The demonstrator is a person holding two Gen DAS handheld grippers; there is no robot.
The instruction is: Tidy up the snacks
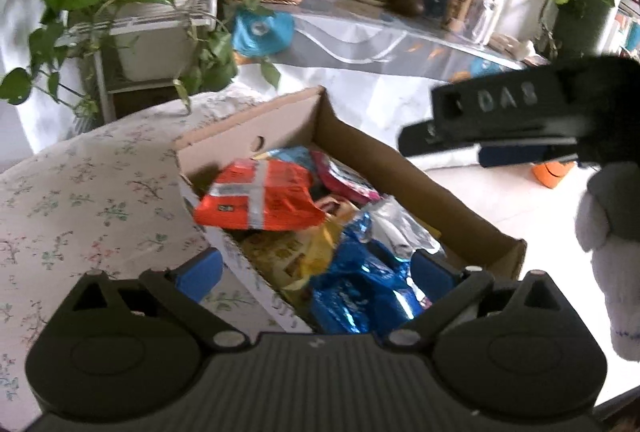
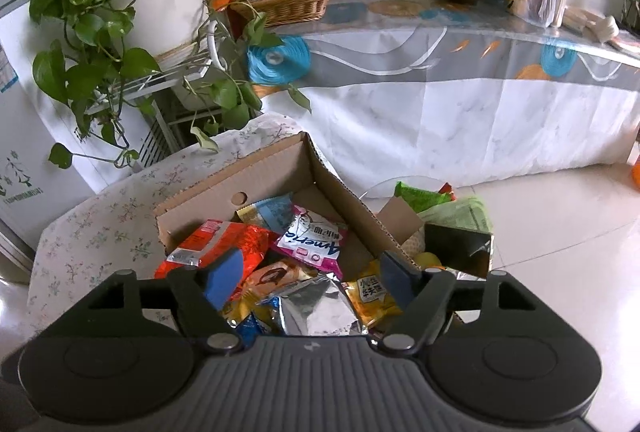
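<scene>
I hold a gripper in each hand over a cardboard box that sits on a cushion with a little flower print. The box is full of snack bags. My left gripper stands wide, with nothing between its blue pads; one pad is outside the near box wall and the other is over the bags. My right gripper is open too, a bit less wide, and it holds nothing. It hangs just above the pile. On top I see an orange bag, a pink and white bag, a silver bag, a yellow bag and a shiny blue bag. I think these bags are all light and soft. They are puffed with air, so they will squash if I pinch hard, and the food inside could crack. The foil looks smooth, so a bag could slip out of my pads. I think the best place to grab one is the flat sealed edge at its end, or a crinkled corner, not the fat middle. The orange bag lies high on the pile and leans on the box wall, so it looks easy to reach. More packets, green ones, lie outside the box on its far side, near the white floor. The box walls are thin card and may bend if I bump them.
</scene>
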